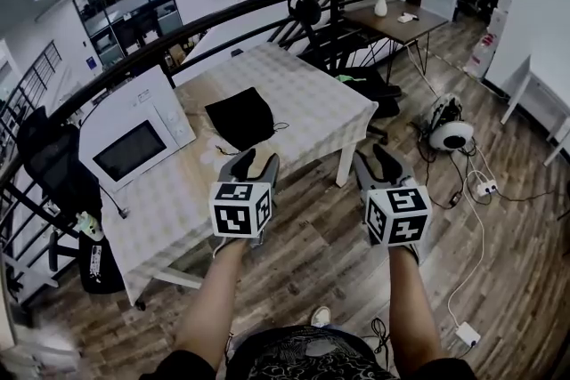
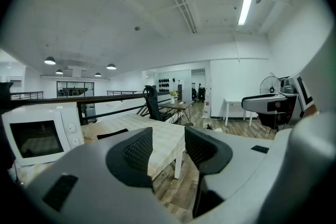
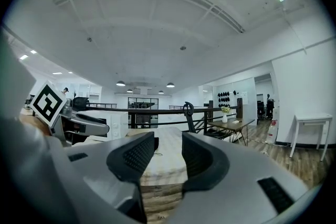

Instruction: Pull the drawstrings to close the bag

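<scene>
The person is holding the left gripper (image 1: 256, 161) and the right gripper (image 1: 376, 161) out in front, side by side and pointing roughly level; in the left gripper view the two dark ribbed pads are standing well apart with only the table and floor showing through the gap; in the right gripper view the pads are also standing apart, somewhat narrower, and nothing is sitting between them either; both grippers are carrying nothing.

The black fabric drawstring bag (image 1: 240, 117) is lying flat on the long table with the pale checked cloth (image 1: 303, 93), just beside the white microwave oven (image 1: 134, 147); a thin cord (image 1: 280, 127) is trailing from its right side onto the cloth. The left gripper is hovering at the near edge of the table, apart from the bag; the right gripper is hanging over the brown wooden floor (image 1: 312, 271), off the table altogether.

Whether the bag's mouth is drawn tight is too small to tell; judging by how things are lying, no cord is being gripped, so any pulling is not under way, and reaching the bag would be coming first.
</scene>
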Demonstrator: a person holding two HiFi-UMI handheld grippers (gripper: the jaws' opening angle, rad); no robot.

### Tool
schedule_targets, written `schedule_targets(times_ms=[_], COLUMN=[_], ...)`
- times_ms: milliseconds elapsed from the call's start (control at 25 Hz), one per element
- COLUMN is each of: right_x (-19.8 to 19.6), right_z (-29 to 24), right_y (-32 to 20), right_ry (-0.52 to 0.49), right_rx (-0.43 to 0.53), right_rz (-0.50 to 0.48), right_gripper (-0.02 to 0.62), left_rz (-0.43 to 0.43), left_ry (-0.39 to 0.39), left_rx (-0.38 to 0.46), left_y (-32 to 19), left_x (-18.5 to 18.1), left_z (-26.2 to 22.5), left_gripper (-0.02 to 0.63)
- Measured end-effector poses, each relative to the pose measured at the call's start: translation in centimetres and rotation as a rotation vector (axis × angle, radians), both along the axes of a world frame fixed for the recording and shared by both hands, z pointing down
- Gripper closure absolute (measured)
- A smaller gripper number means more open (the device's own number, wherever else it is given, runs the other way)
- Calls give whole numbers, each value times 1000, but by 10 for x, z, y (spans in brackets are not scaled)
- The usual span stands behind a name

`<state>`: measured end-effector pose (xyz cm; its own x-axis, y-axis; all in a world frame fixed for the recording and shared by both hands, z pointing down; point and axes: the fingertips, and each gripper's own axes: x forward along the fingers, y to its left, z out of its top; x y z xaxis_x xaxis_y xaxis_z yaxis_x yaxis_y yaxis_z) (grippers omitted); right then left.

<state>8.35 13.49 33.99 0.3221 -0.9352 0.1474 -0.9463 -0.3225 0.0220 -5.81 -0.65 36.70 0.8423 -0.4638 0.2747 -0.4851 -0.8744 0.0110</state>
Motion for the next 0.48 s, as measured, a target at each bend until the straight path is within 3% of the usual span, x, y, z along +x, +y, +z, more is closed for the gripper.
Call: schedule_targets(times_ms=[480], right_x=[37], right_z=[2], right_y=[-12], right_ry=[-27], right_rx=[14], right_rz=[-46], right_gripper=[407], left_rz=[-70], left_ry=[-10], left_rx=[10], left_y=[-7], left_x=[19], left_z=[1], left_gripper=[385])
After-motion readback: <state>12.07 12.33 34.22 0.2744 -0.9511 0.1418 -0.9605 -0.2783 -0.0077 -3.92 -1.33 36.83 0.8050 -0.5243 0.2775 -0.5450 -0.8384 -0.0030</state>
